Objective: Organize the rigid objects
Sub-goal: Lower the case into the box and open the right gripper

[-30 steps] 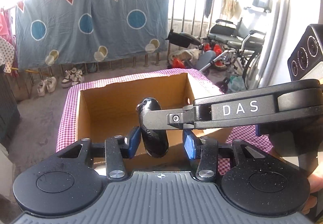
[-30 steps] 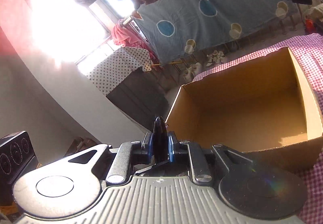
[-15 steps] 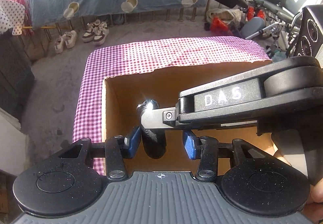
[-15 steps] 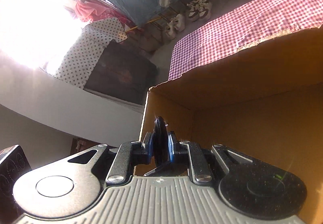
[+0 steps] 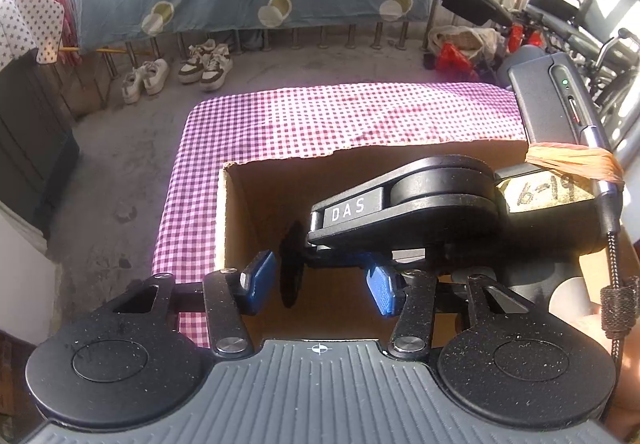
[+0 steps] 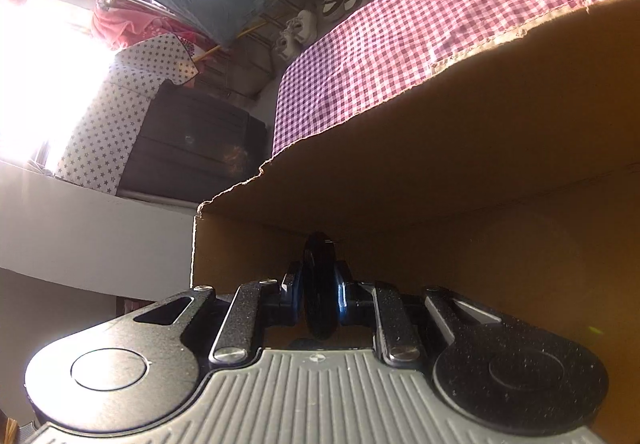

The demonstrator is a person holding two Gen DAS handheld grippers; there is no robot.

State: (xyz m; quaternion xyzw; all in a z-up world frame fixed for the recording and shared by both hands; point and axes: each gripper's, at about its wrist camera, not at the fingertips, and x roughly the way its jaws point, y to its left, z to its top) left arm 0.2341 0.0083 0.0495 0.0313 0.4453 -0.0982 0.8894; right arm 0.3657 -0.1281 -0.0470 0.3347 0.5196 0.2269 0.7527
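One cardboard box sits open-topped on my bench, which wears a purple-and-white checked cloth. Inside the box I can see only bare brown cardboard walls and floor, apart from what I am holding down into it; part of the floor is hidden behind my own tools.

My right gripper reaches into the box with its jaws clamped together on one flat black disc-like object, gripped edge-on so it stands upright between the blue pads. From my left wrist view that same black object hangs in the air inside the box near its left wall, carried at the tip of the right tool marked "DAS".

My left gripper hovers over the near edge of the box, its jaws opening. The black object lies in the gap between them, just beside the left pad, though I cannot tell whether it touches it, and well clear of the right pad.

Count: one box, one black object, two grippers. On the floor beyond the bench stand two pairs of shoes.
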